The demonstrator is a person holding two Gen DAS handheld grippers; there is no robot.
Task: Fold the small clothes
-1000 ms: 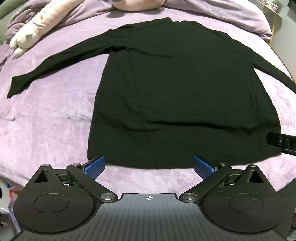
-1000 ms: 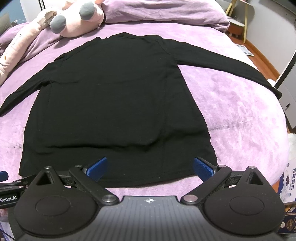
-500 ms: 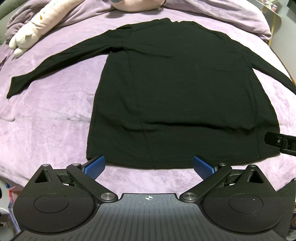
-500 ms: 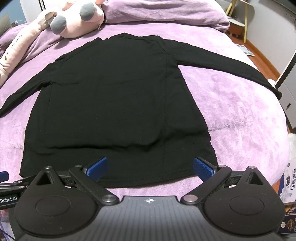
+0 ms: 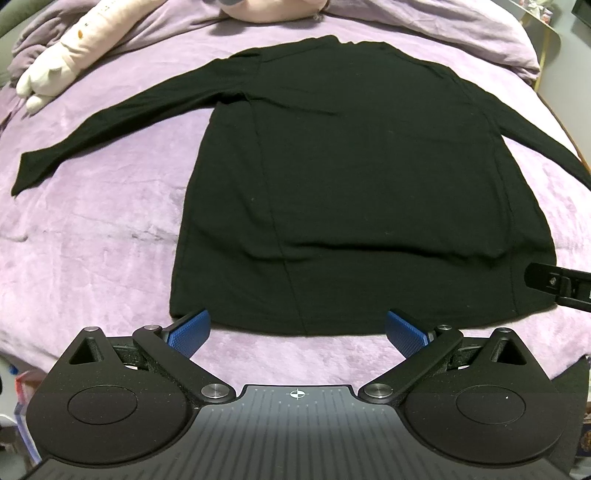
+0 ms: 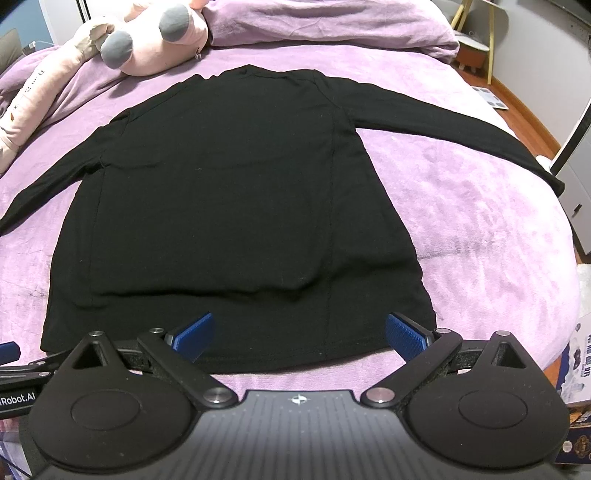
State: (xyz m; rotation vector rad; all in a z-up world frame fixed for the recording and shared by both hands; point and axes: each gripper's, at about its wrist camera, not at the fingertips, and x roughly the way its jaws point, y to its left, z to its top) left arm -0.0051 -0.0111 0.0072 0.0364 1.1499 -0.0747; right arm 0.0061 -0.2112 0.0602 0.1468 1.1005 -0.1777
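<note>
Across the middle of the purple bedspread (image 5: 92,229) lies the black long-sleeved top (image 5: 362,192), flat and unfolded, hem toward the near edge of the bed, neckline toward the pillows (image 6: 332,26) at the far edge. Both sleeves are spread outward: one cuff reaches toward the bed's left edge, the other runs to the right edge, where it ends in the right wrist view. Your left gripper (image 5: 297,332) hangs over the near edge, fingers released and spread wide, blue pads (image 5: 188,330) just beside the hem at its left part; whether they touch the cloth cannot be told. Your right gripper (image 6: 299,334) is likewise released and wide, its pads (image 6: 406,338) over the hem's right part, nothing grasped. Each gripper's tip shows at the side border of the other's view. A pink plush toy (image 6: 147,40) lies at the far left corner, clear of the top.
</note>
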